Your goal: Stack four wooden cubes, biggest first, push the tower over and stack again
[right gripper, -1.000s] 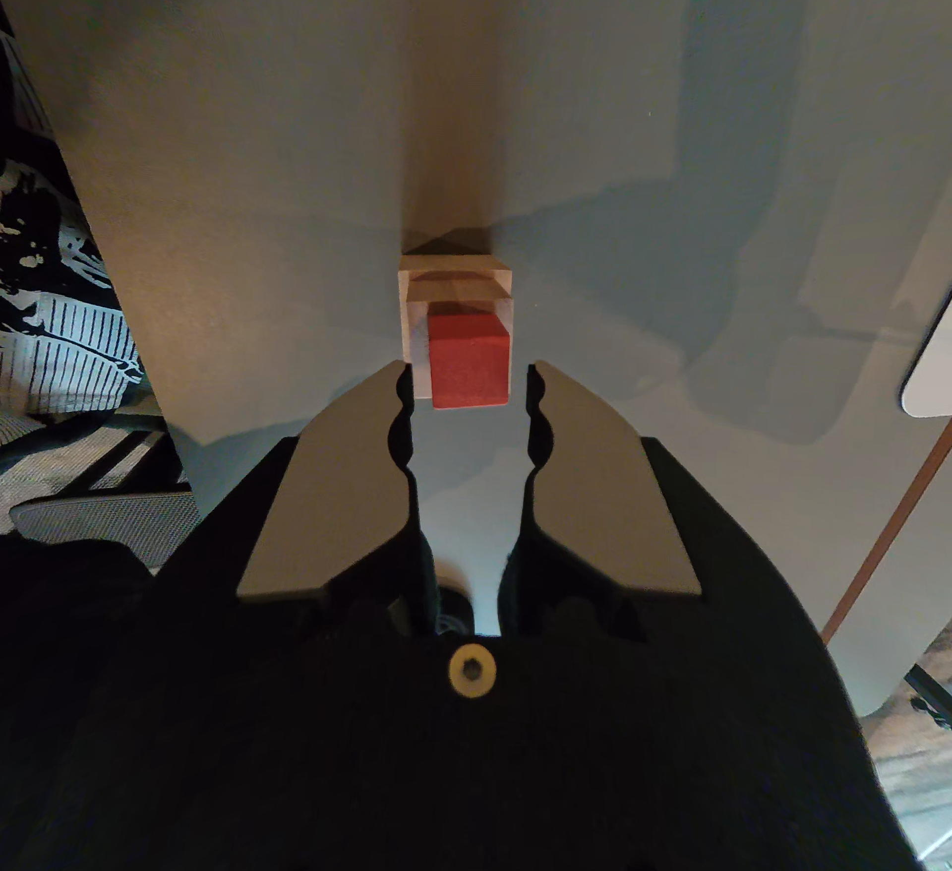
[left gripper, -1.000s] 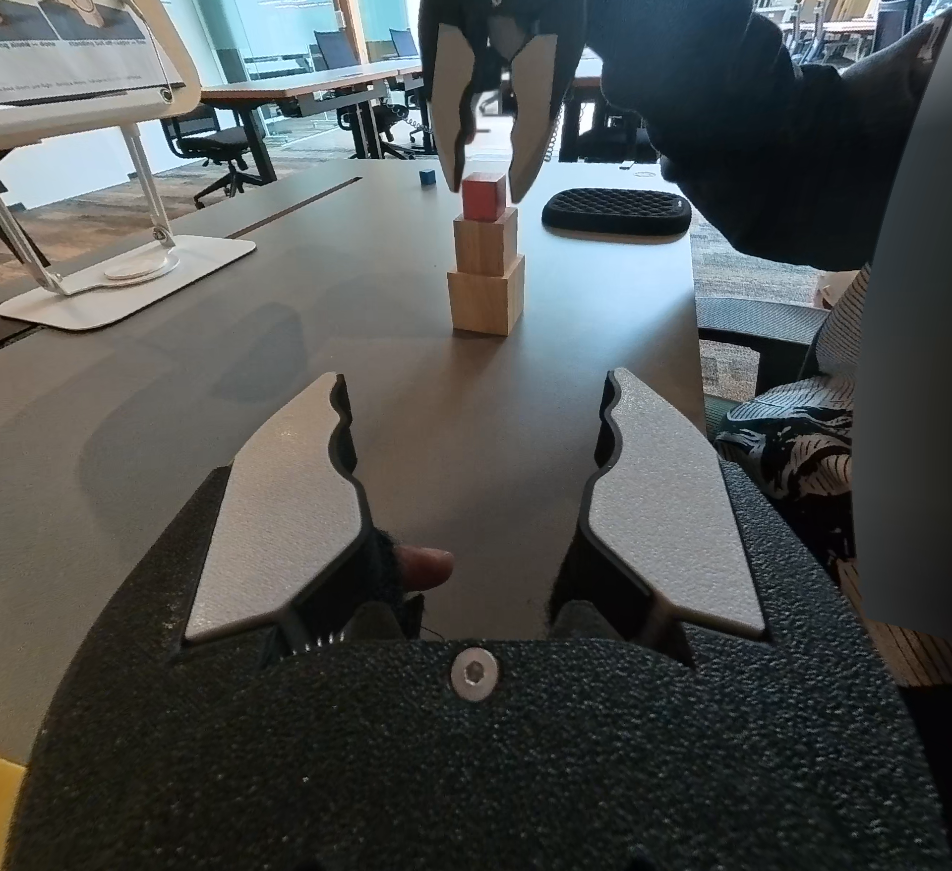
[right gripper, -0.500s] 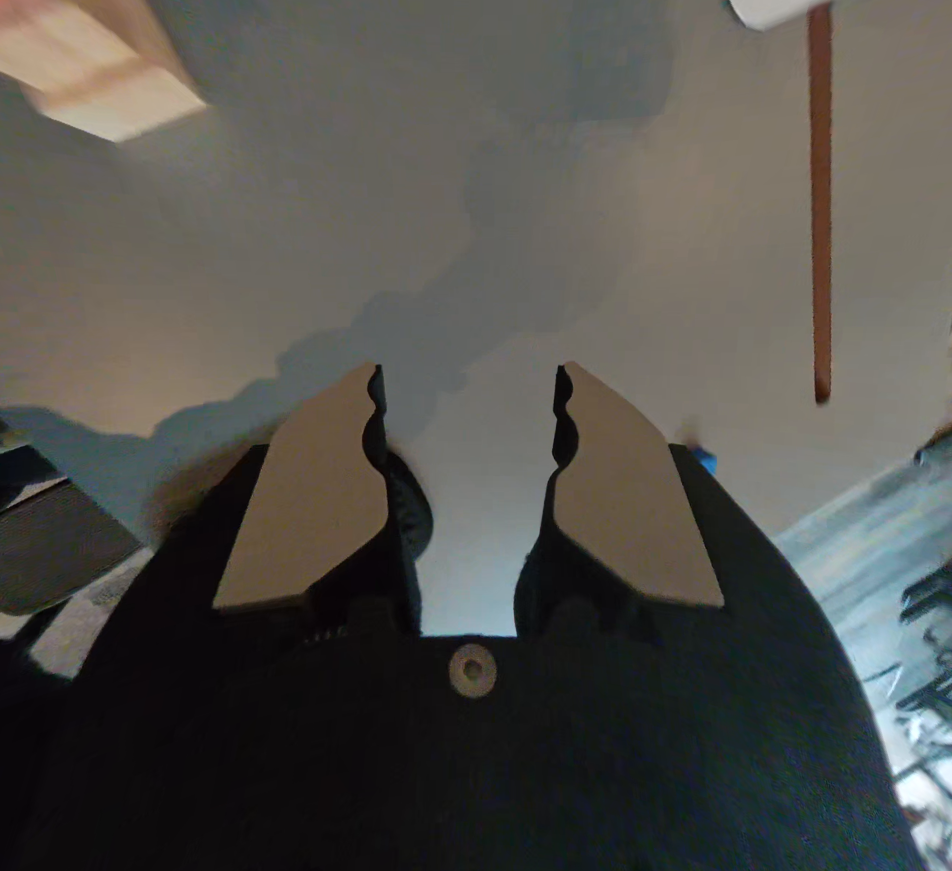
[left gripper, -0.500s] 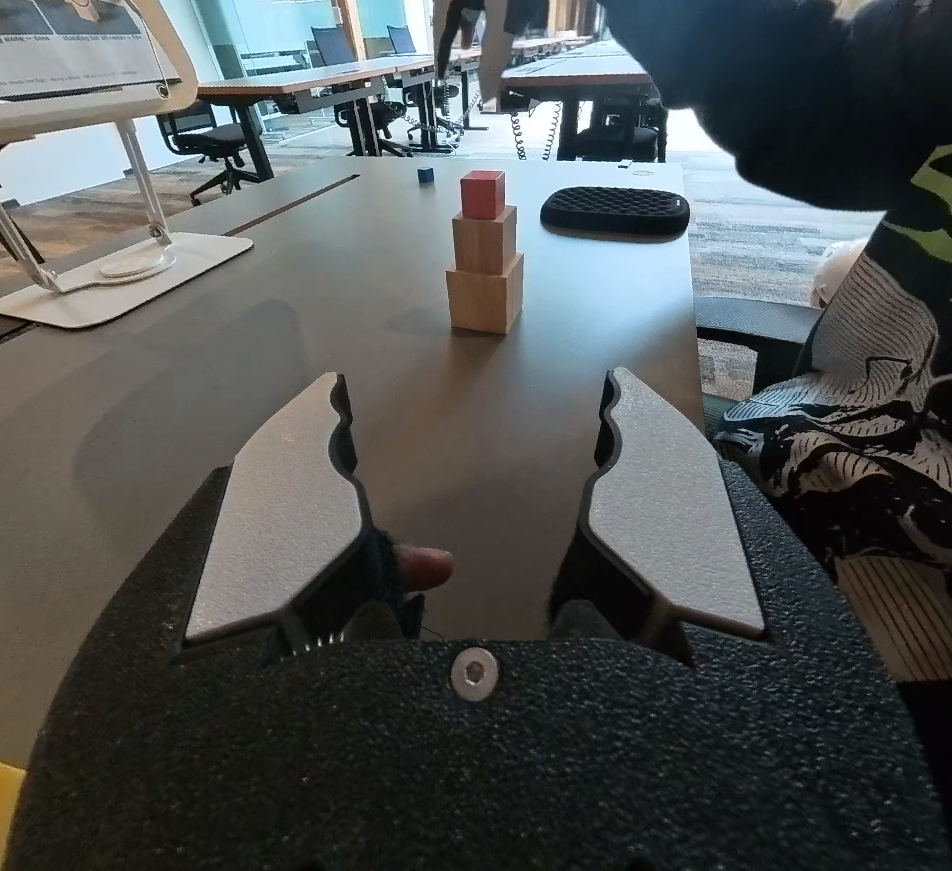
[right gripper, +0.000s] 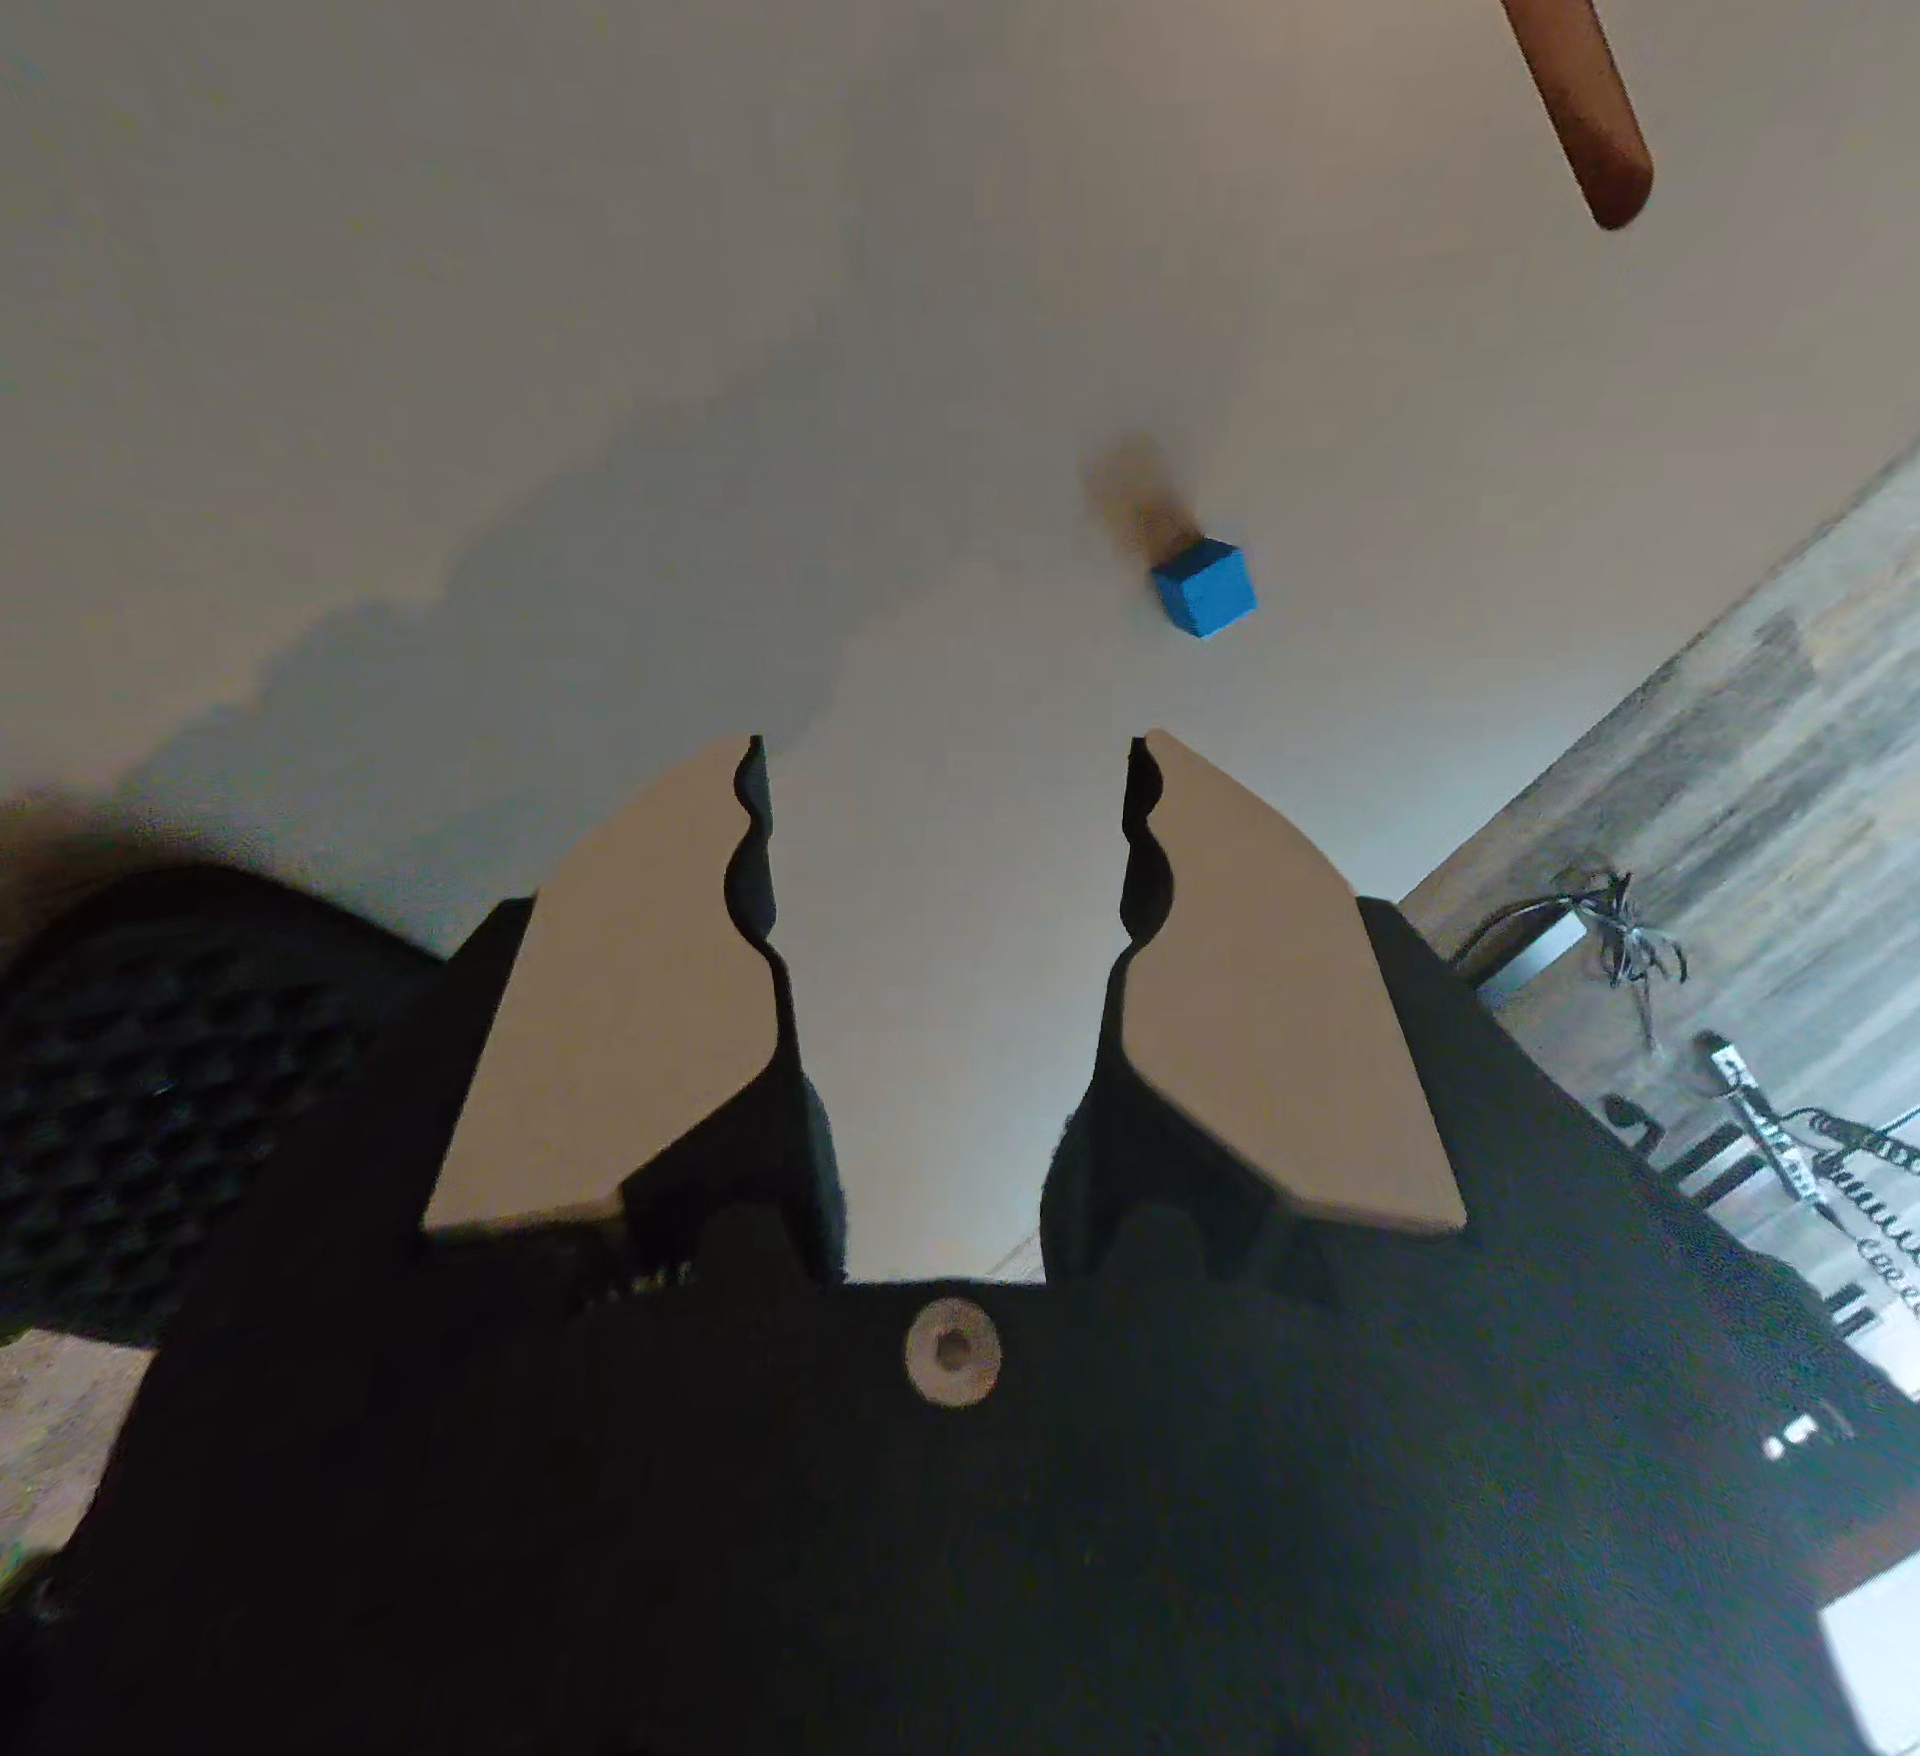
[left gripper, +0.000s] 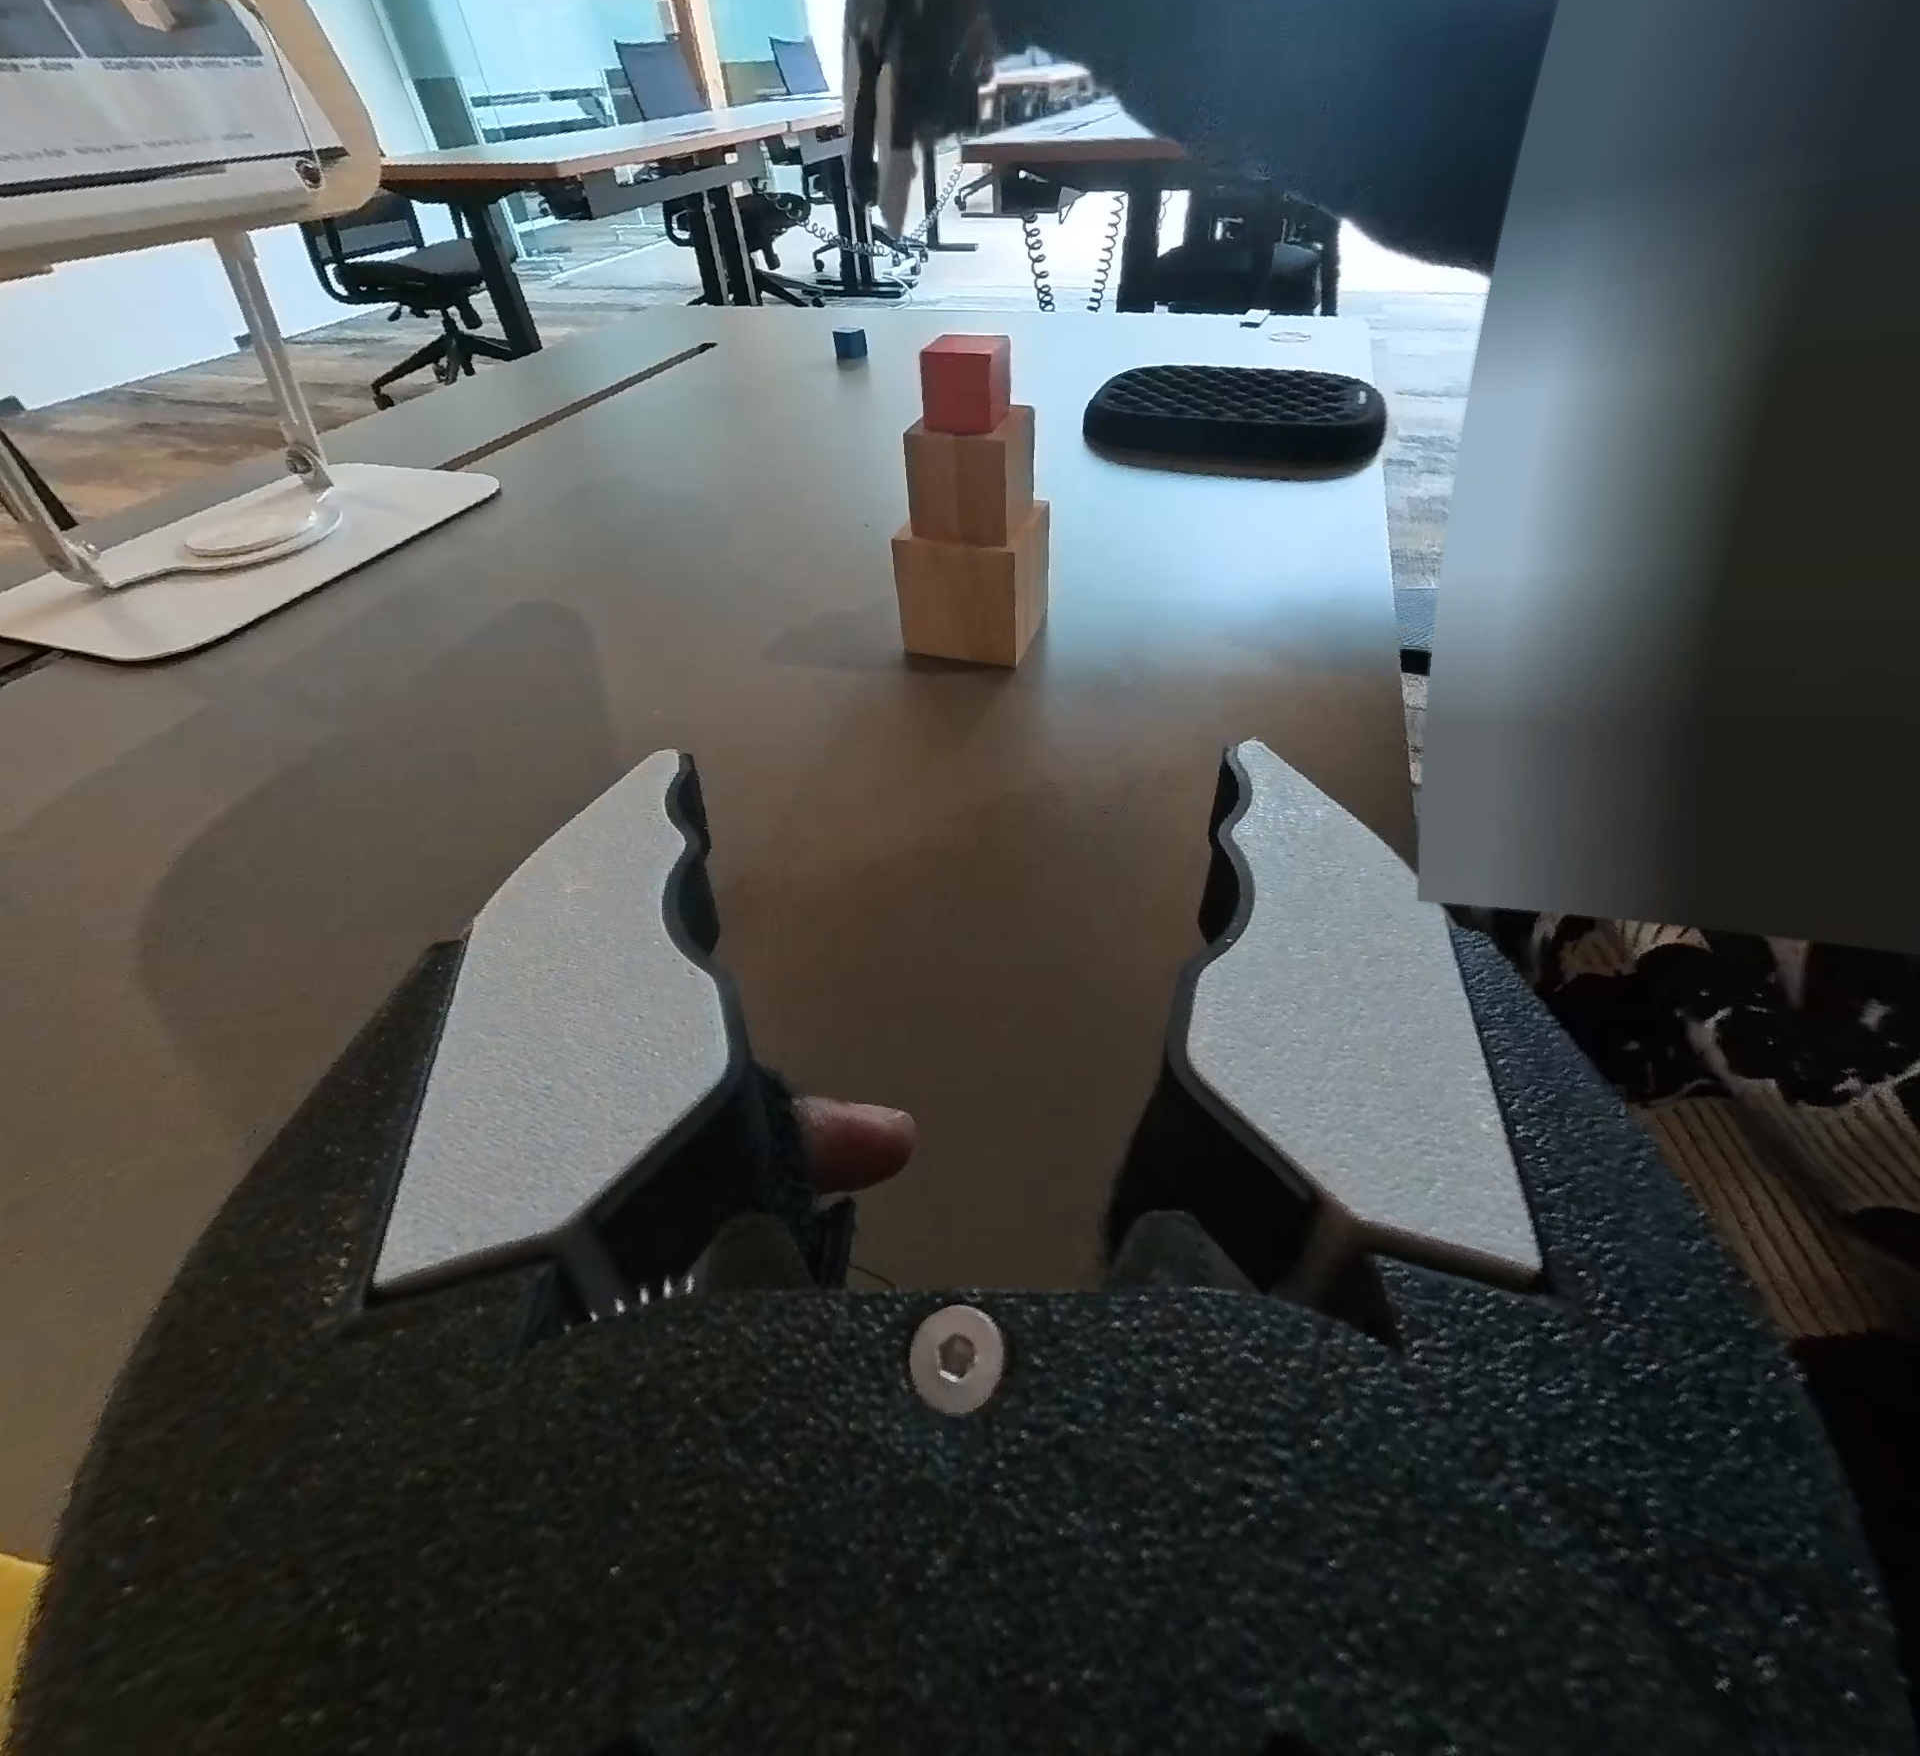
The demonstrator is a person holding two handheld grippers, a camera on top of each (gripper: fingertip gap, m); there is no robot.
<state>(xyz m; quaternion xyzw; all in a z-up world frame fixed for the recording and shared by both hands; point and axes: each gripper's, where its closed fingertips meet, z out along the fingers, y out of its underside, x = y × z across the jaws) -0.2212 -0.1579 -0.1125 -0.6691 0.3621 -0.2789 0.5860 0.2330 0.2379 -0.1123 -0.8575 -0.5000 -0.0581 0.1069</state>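
A tower of three cubes stands on the grey table (left gripper: 520,667): a large wooden cube (left gripper: 971,586) at the bottom, a smaller wooden cube (left gripper: 966,480) on it, a red cube (left gripper: 964,384) on top. A small blue cube (left gripper: 849,343) lies alone near the far edge; it also shows in the right wrist view (right gripper: 1205,586). My left gripper (left gripper: 961,797) is open and empty, low over the table, well short of the tower. My right gripper (right gripper: 945,750) is open and empty, high above the table, the blue cube ahead and slightly right. It also shows in the left wrist view (left gripper: 883,96), blurred.
A black honeycomb pad (left gripper: 1236,413) lies right of the tower, also at the left of the right wrist view (right gripper: 156,1083). A white stand with a board (left gripper: 239,522) is at the left. A brown slot (right gripper: 1548,13) runs in the tabletop. The table's right edge is near the tower.
My right gripper let go of the red cube atop the tower, rose, opened wider and swung away toward the far edge, bringing the blue cube into its view. The left gripper has not moved.
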